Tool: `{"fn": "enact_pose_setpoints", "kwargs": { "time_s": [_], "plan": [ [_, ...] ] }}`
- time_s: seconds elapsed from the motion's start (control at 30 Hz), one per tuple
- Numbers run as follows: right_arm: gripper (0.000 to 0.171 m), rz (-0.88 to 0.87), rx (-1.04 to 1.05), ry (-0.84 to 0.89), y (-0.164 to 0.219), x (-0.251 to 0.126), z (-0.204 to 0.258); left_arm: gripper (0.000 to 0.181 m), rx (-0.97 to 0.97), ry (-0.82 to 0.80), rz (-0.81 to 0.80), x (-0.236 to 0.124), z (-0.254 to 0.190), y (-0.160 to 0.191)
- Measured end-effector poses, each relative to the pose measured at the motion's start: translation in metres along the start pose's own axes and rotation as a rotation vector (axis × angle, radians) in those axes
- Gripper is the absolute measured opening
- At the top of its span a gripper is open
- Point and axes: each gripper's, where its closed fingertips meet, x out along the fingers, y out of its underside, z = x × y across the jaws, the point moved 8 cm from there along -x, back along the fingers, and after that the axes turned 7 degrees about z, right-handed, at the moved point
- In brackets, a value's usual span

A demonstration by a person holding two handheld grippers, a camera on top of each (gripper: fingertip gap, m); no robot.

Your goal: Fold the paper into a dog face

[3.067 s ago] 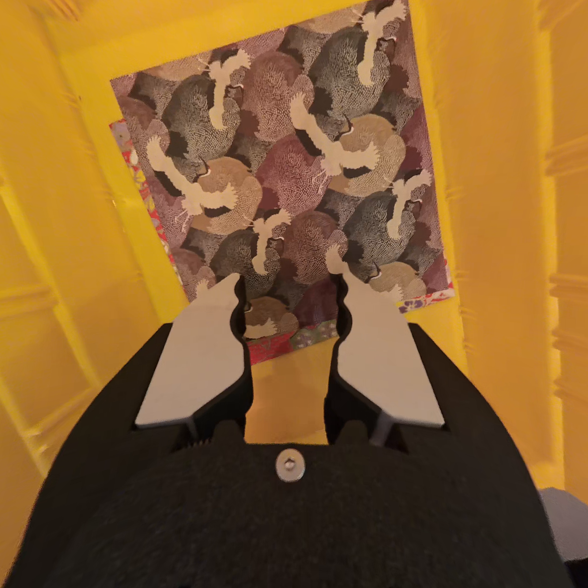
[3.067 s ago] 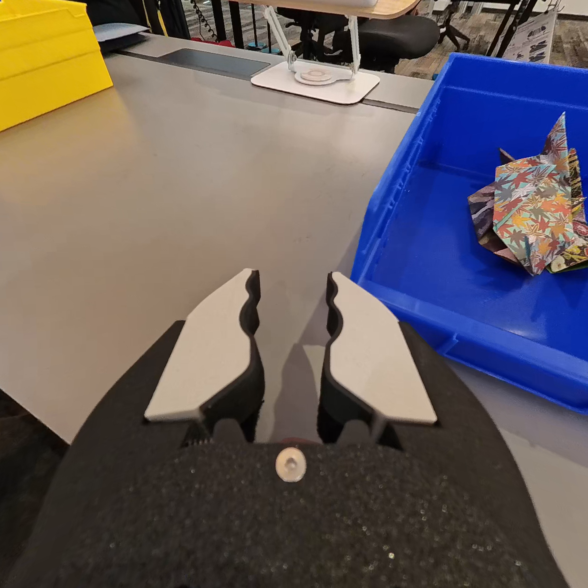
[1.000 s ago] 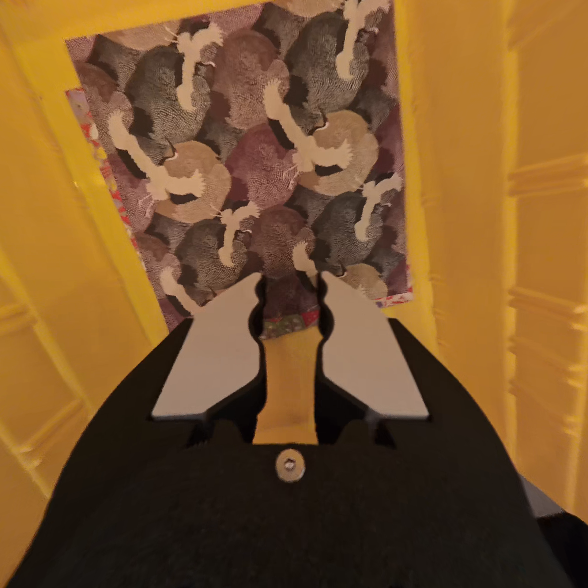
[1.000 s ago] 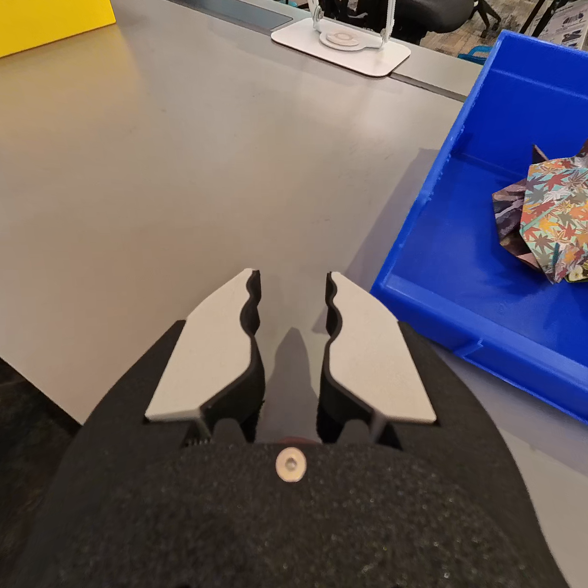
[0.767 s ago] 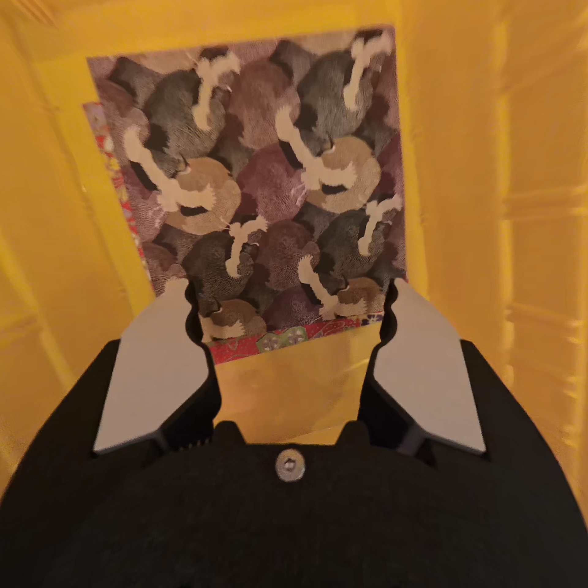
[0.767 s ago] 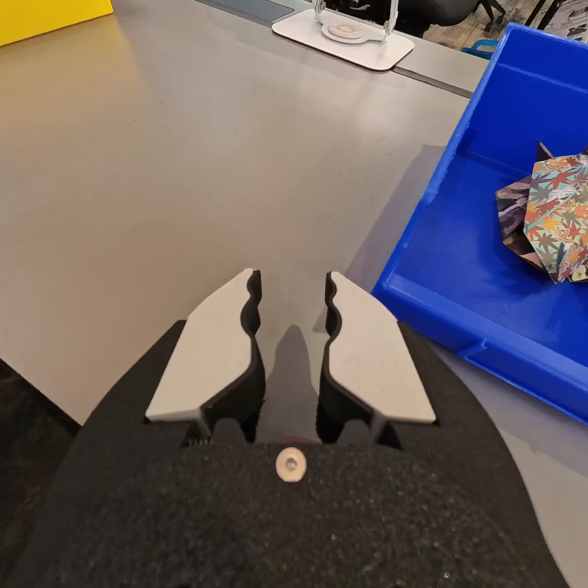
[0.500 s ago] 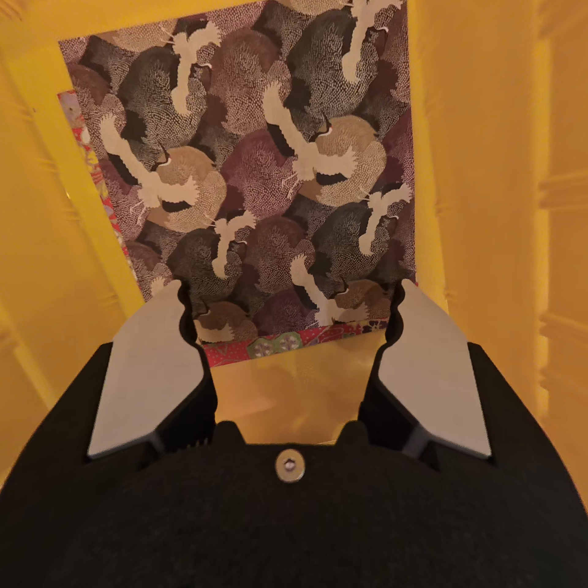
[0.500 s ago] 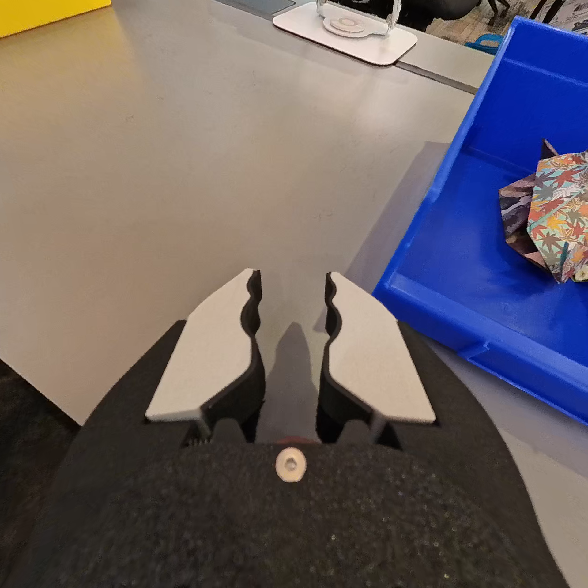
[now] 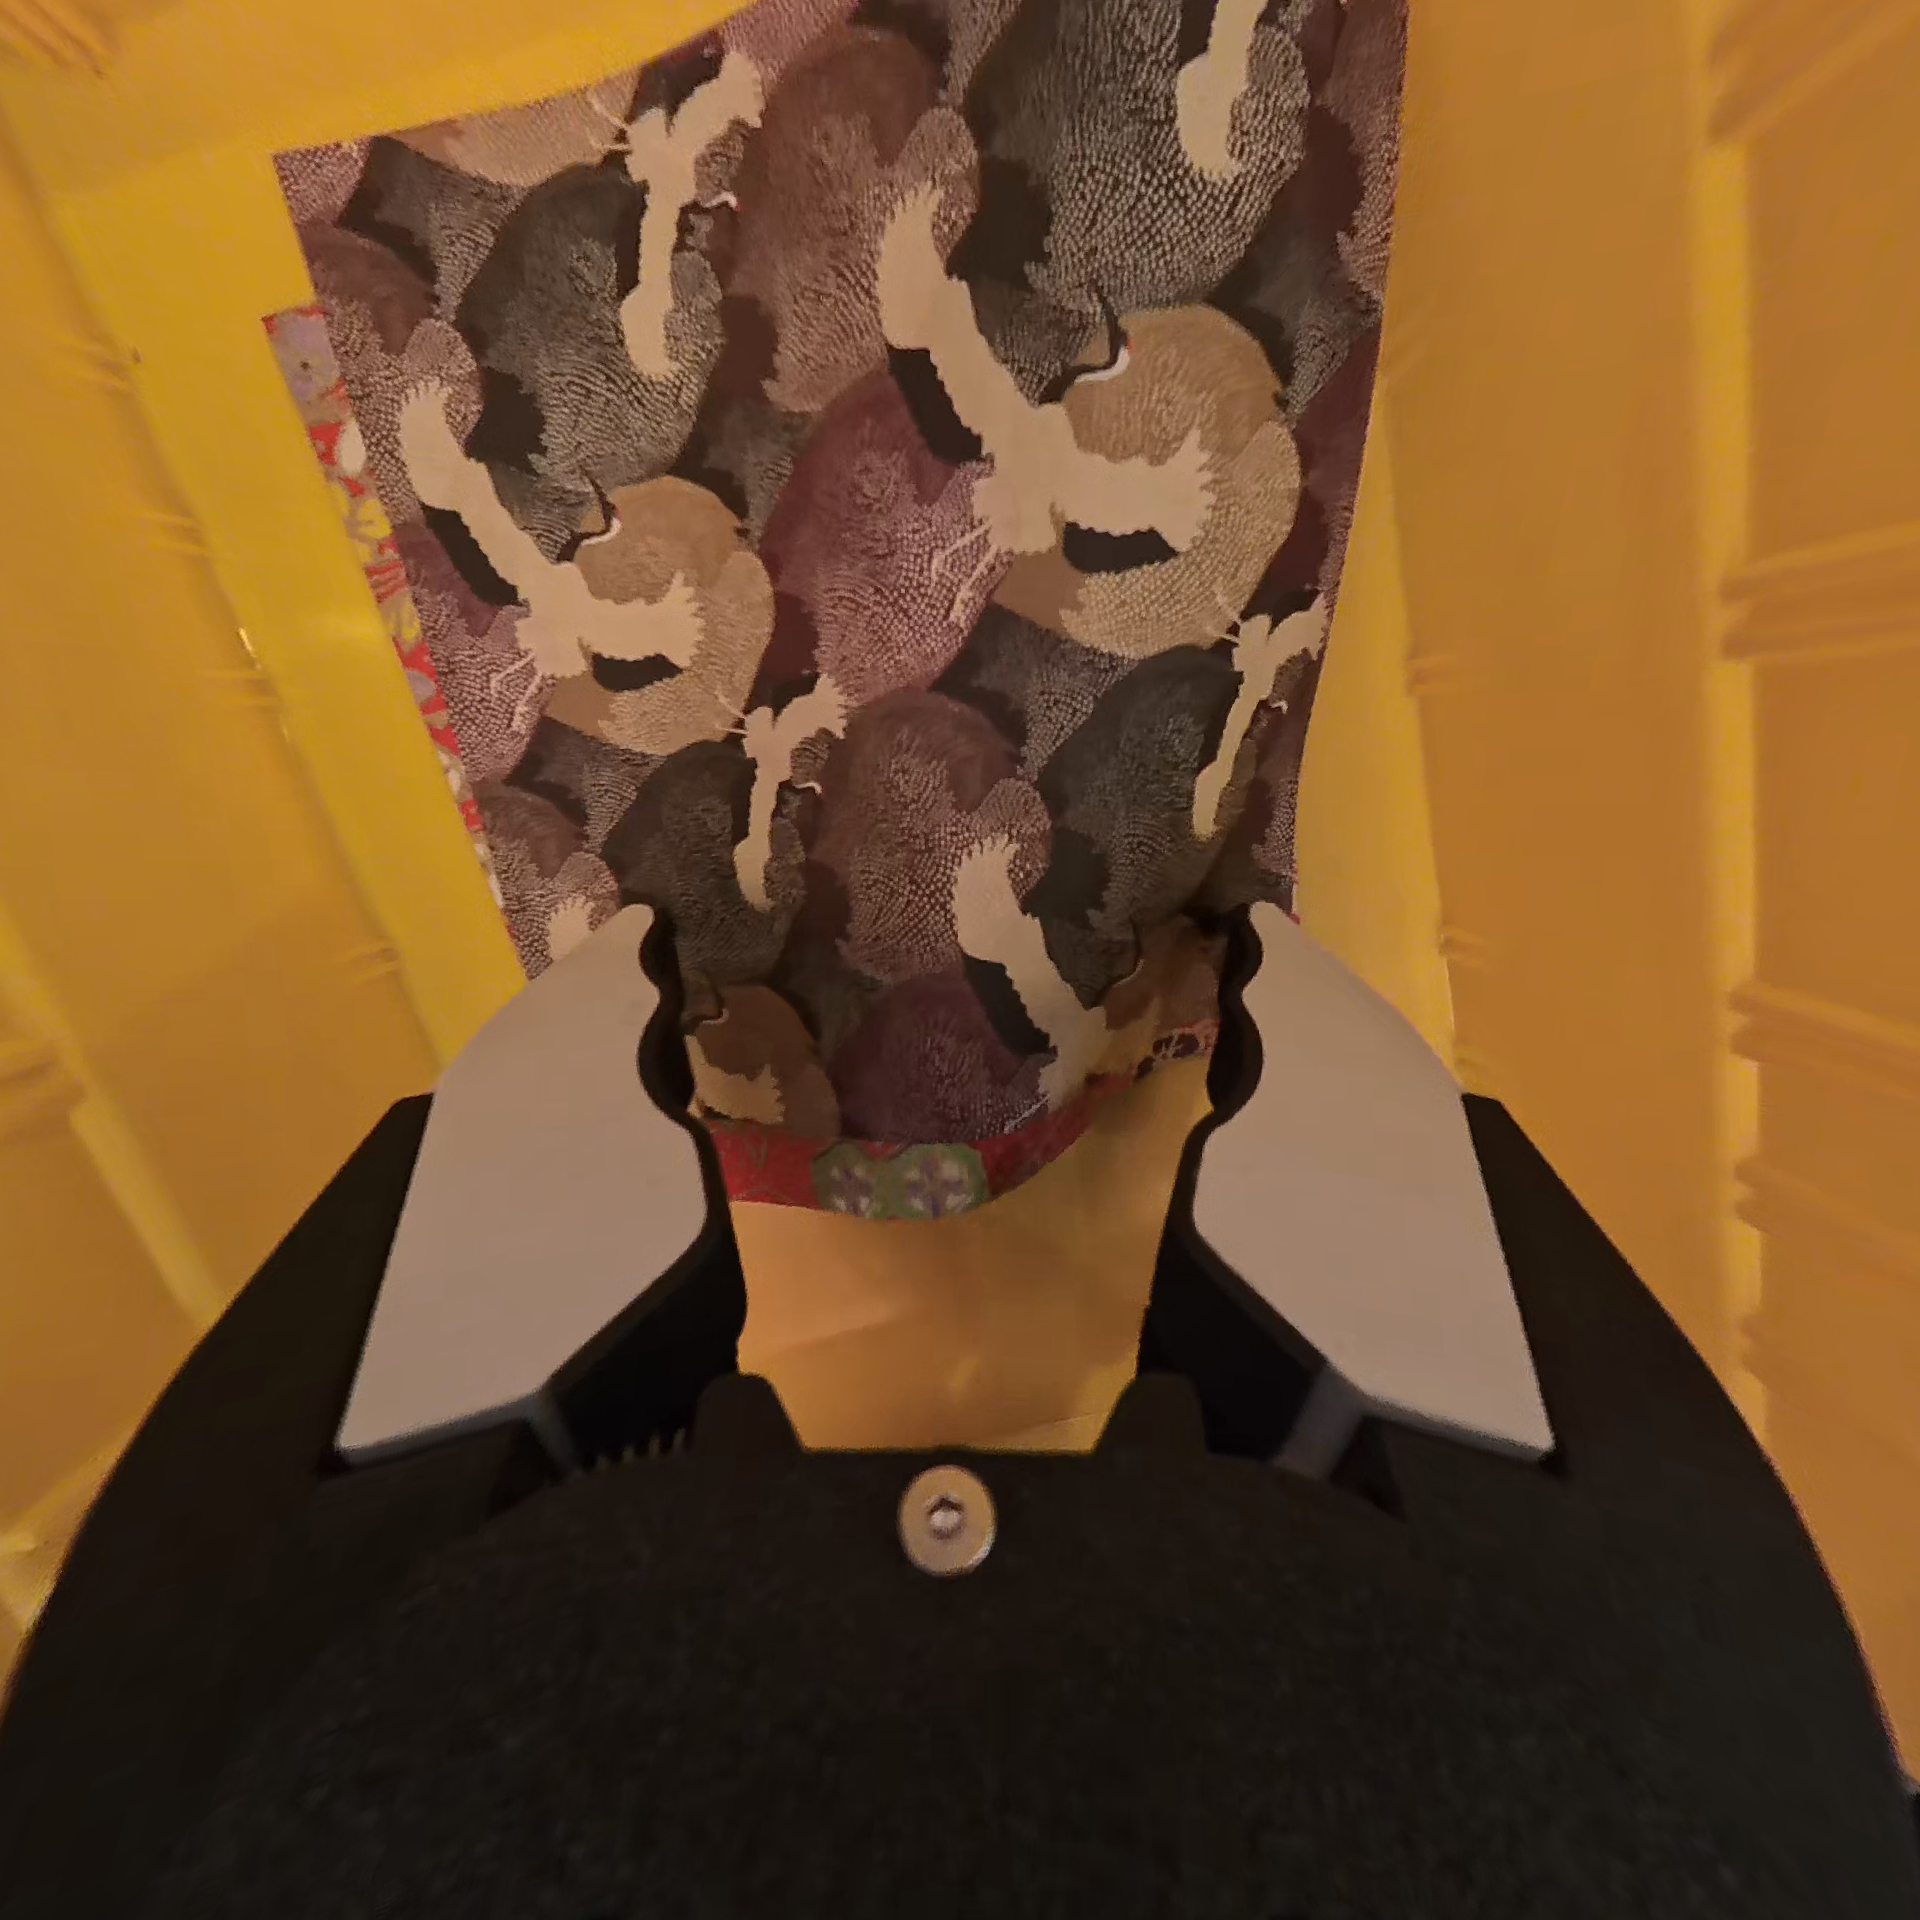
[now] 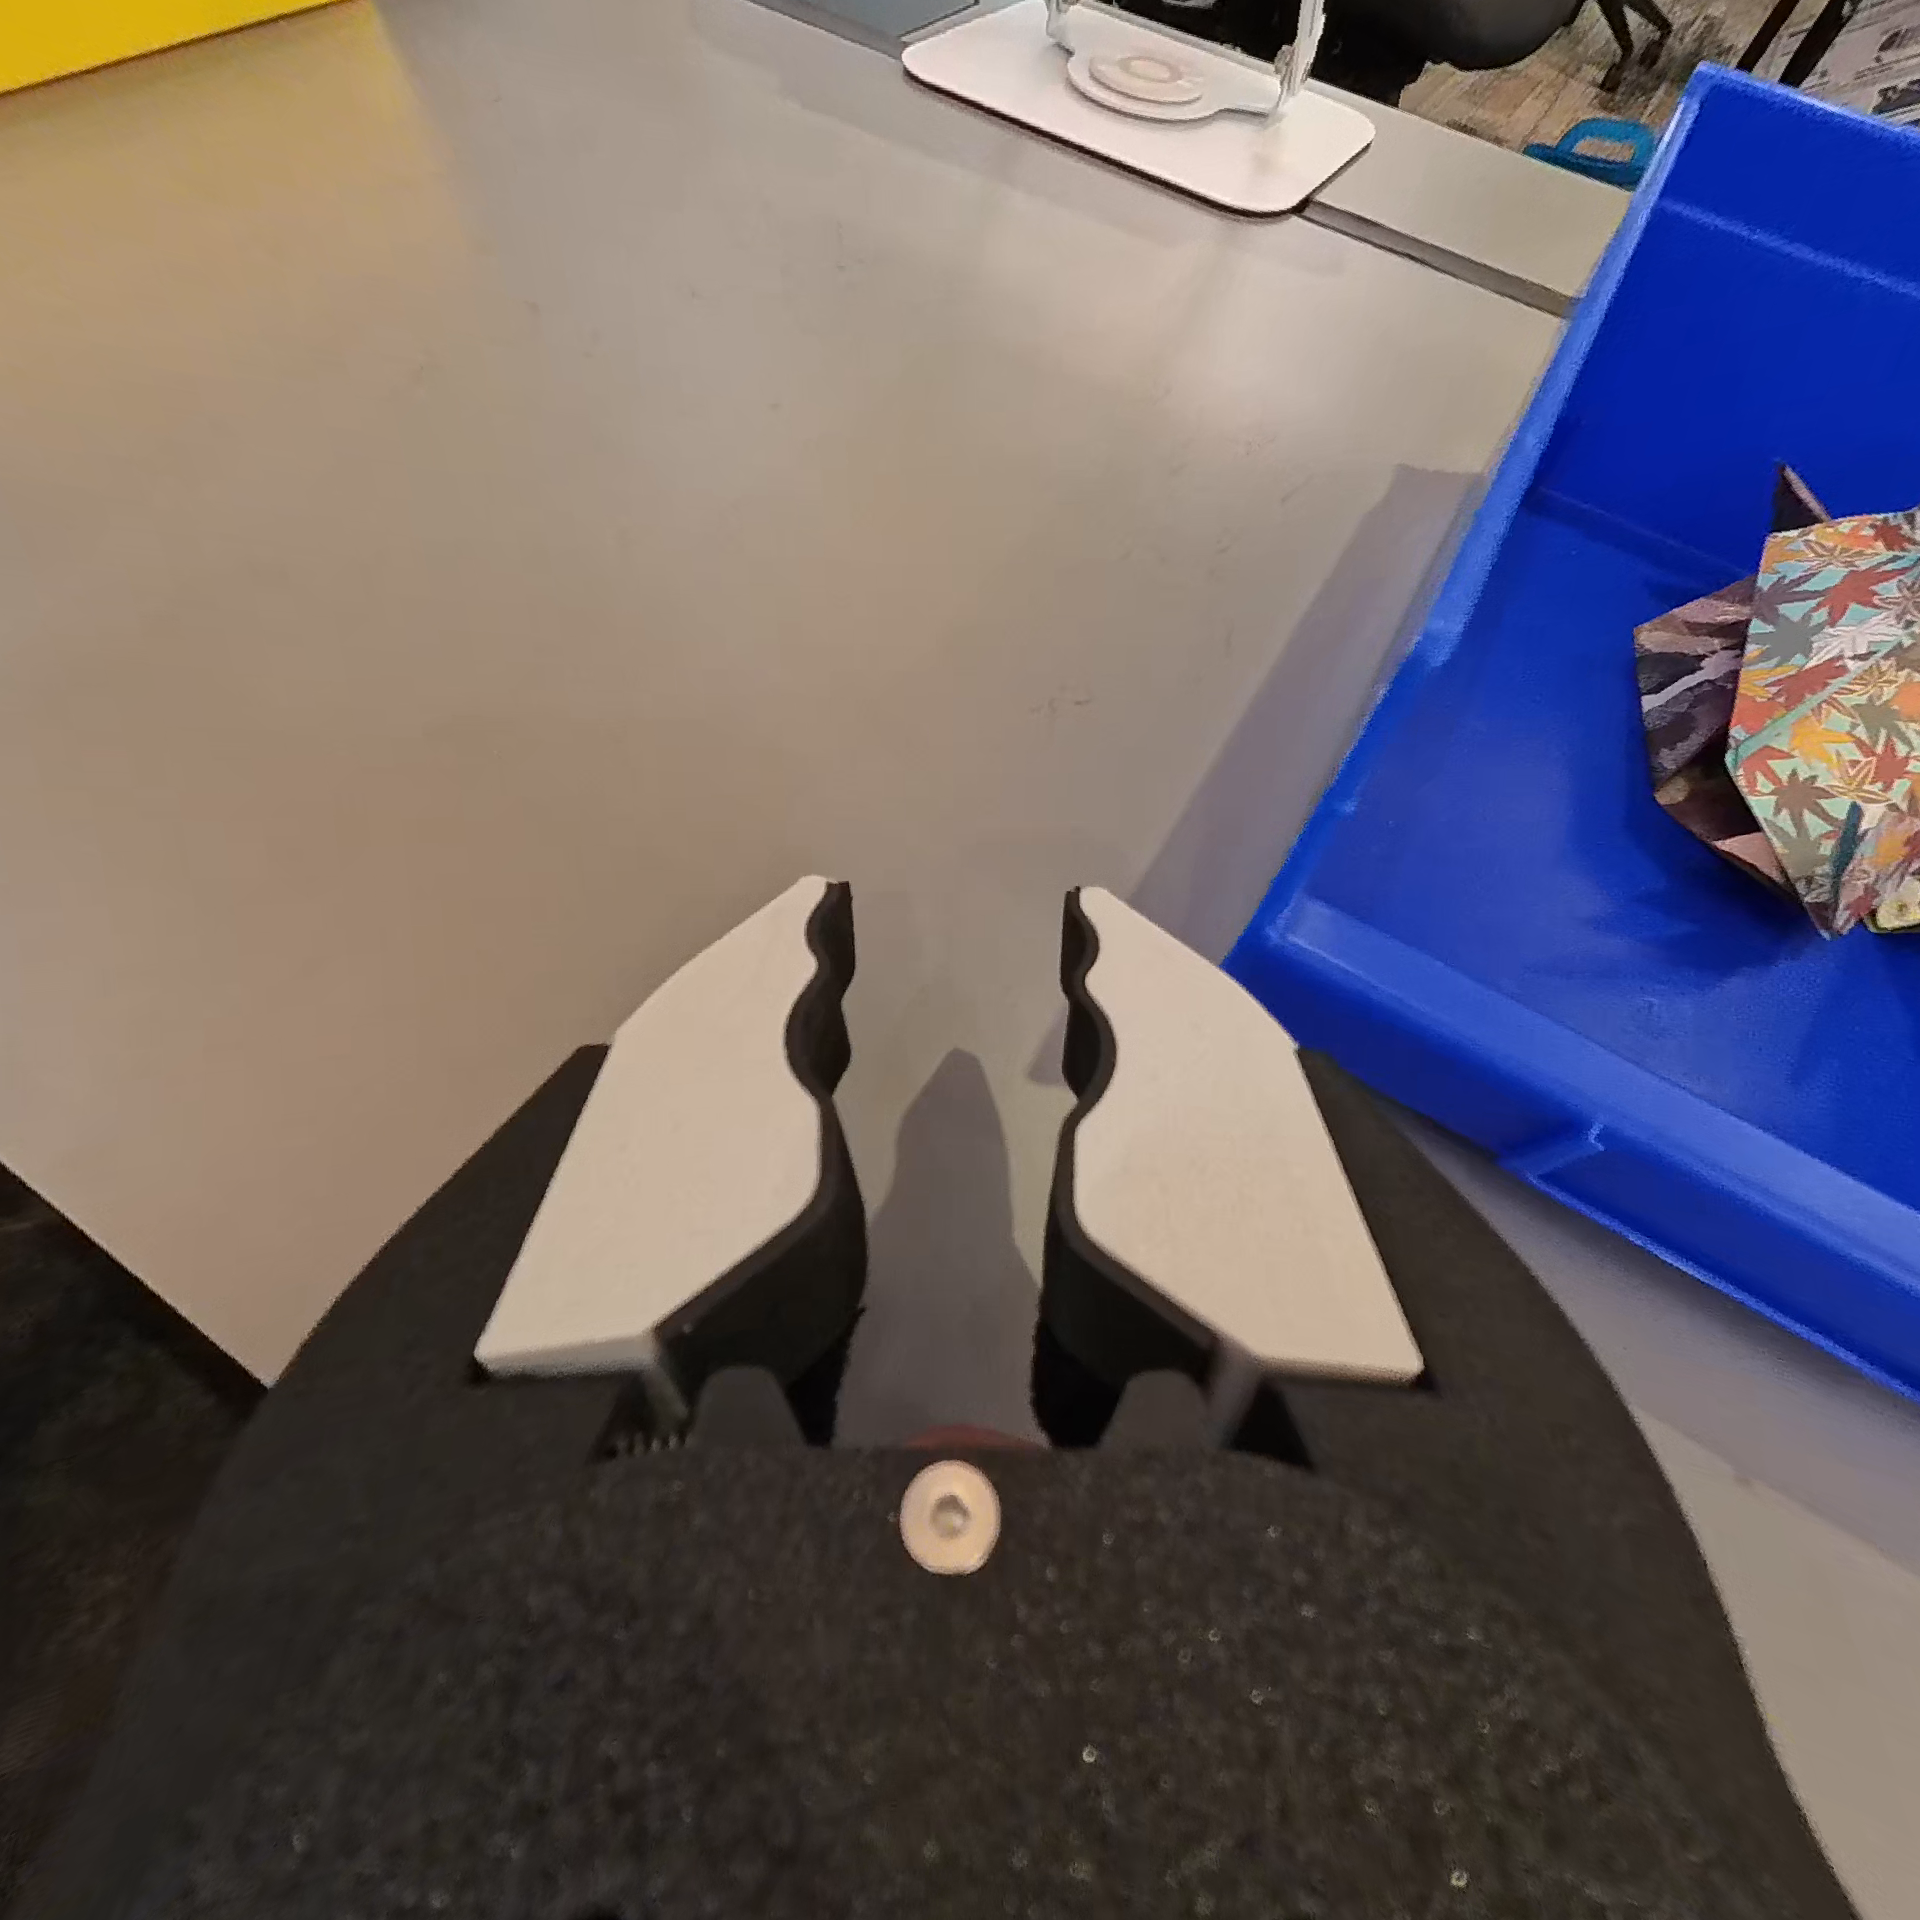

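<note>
Below, yellow bin [image 9: 156, 727] holding crane-patterned paper [image 9: 883, 582] flat on its floor, atop a red floral sheet [image 9: 894, 1174] peeking out at near and left edges; paper's long axis running away from the camera, near edge curled up. Left gripper [image 9: 948, 940] inside bin, jaws spread, straddling that near edge. Right gripper [image 10: 958, 899] over grey table [image 10: 520, 520], jaws slightly parted, pinching nothing. Blue bin [image 10: 1507, 831] beside it, containing folded leaf-patterned papers [image 10: 1829, 717].
</note>
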Motion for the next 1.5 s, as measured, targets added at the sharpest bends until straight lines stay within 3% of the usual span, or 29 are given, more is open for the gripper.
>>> {"fn": "enact_pose_setpoints", "kwargs": {
  "time_s": [0.67,0.97,1.0,1.07,1.23,1.5],
  "plan": [
    [0.038,0.014,-0.012,-0.001,0.0,0.002,0.001,0.086,0.0,0.052,-0.01,-0.014,0.003,0.0],
    [0.038,0.017,-0.021,-0.001,0.0,0.002,0.002,0.066,-0.012,0.071,-0.018,-0.017,0.005,0.0],
    [0.038,0.018,-0.022,-0.001,0.0,0.002,0.002,0.071,-0.025,0.068,-0.021,-0.016,0.007,0.0],
    [0.038,0.02,-0.024,0.0,0.0,0.002,0.002,0.1,-0.066,0.056,-0.036,-0.016,0.01,-0.002],
    [0.038,0.04,-0.039,0.003,0.001,0.004,0.004,0.126,-0.115,0.028,-0.005,-0.002,0.008,-0.012],
    [0.038,0.044,-0.072,0.005,0.001,0.005,0.007,0.124,-0.108,-0.034,0.037,0.009,0.002,-0.016]
  ]
}}
